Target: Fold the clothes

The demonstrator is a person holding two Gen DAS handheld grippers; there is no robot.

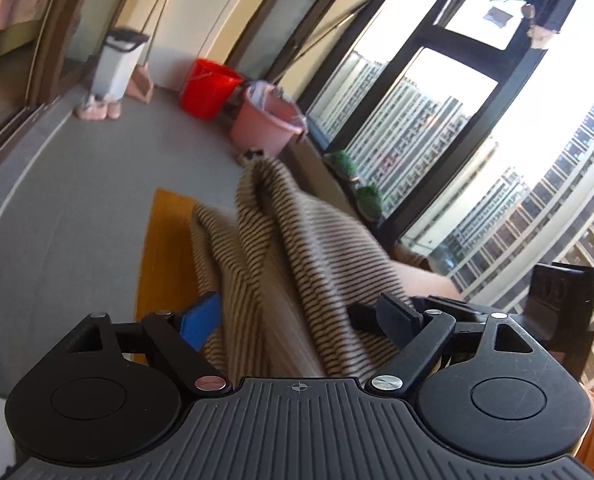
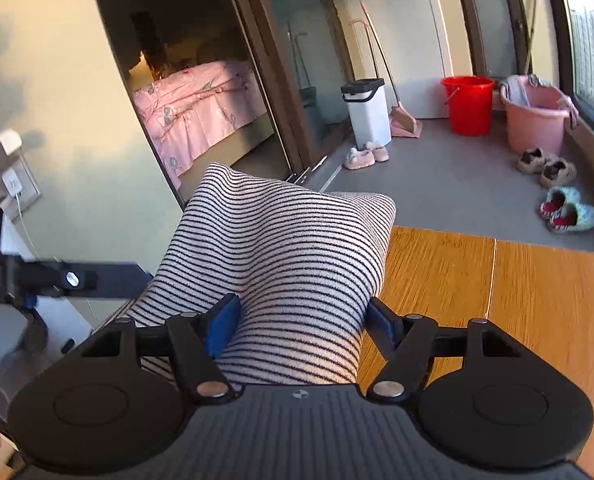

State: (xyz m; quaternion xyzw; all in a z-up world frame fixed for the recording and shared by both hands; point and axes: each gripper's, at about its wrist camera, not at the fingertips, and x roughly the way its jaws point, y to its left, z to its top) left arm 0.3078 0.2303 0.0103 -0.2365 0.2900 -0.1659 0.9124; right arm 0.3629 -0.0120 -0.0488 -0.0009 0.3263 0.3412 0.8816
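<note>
Indoors, on a sunlit enclosed balcony with a grey floor (image 2: pixel 449 184). Seen from two wrist cameras, each looking along a two-fingered tool.

Left tool (image 1: pixel 297 316): fingers spread wide, one blue pad (image 1: pixel 201 320) at left and one dark pad at right, with a striped garment (image 1: pixel 281 248) bunched up between them; whether the pads actually press the cloth cannot be told. Beige knit with thin dark stripes, rising in a tall fold ahead of the tool, above an orange wooden tabletop (image 1: pixel 163 240). Beyond it, a red bucket (image 1: pixel 209 88) beside a pink tub (image 1: pixel 267 120), a white bin (image 1: pixel 119 66), and tall windows (image 1: pixel 437 120) showing apartment blocks.

Right tool (image 2: pixel 301 322): fingers apart, with the same striped garment (image 2: pixel 281 256) filling the gap and touching both pads (looks gripped, though not tightly closed). Cloth humps upward ahead of the tool, over the left edge of the tabletop (image 2: pixel 497 280). Further back, a doorway onto a bed with a pink cover (image 2: pixel 193 108), the white bin (image 2: pixel 367 110), a broom and dustpan (image 2: pixel 401 120), the red bucket (image 2: pixel 468 104), the pink tub (image 2: pixel 535 120), and several pairs of slippers (image 2: pixel 565 208) on the floor. Part of the other tool's dark frame at far left.
</note>
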